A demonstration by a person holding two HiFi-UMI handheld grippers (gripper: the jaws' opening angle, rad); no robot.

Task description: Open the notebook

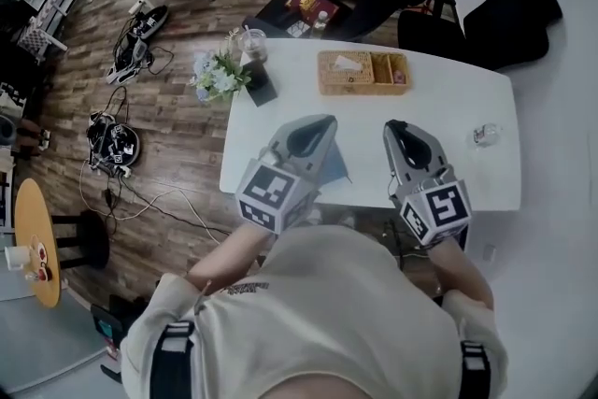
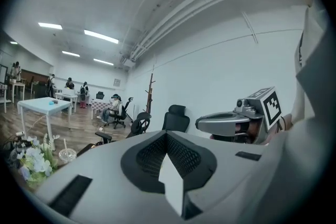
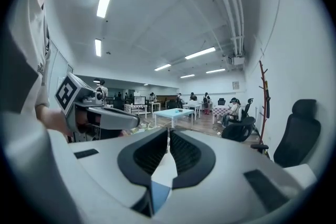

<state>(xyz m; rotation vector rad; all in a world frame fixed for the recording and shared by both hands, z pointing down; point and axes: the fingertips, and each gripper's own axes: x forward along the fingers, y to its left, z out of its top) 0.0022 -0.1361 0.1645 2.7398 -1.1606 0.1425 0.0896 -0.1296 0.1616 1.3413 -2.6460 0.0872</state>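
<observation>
Both grippers, the left gripper [image 1: 316, 124] and the right gripper [image 1: 396, 128], hover empty with jaws closed above the desk's [image 1: 448, 103] near edge. A blue corner there, likely the notebook [image 1: 338, 167], lies untouched. The approach is pending: next, lower, part the jaws, and catch the cover.

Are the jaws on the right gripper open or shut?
Shut. In the right gripper view, the right gripper has its jaws meeting at their tips, the dark pads drawn together, with nothing between them.

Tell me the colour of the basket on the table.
The basket is tan woven wicker, seen best in the head view.
</observation>
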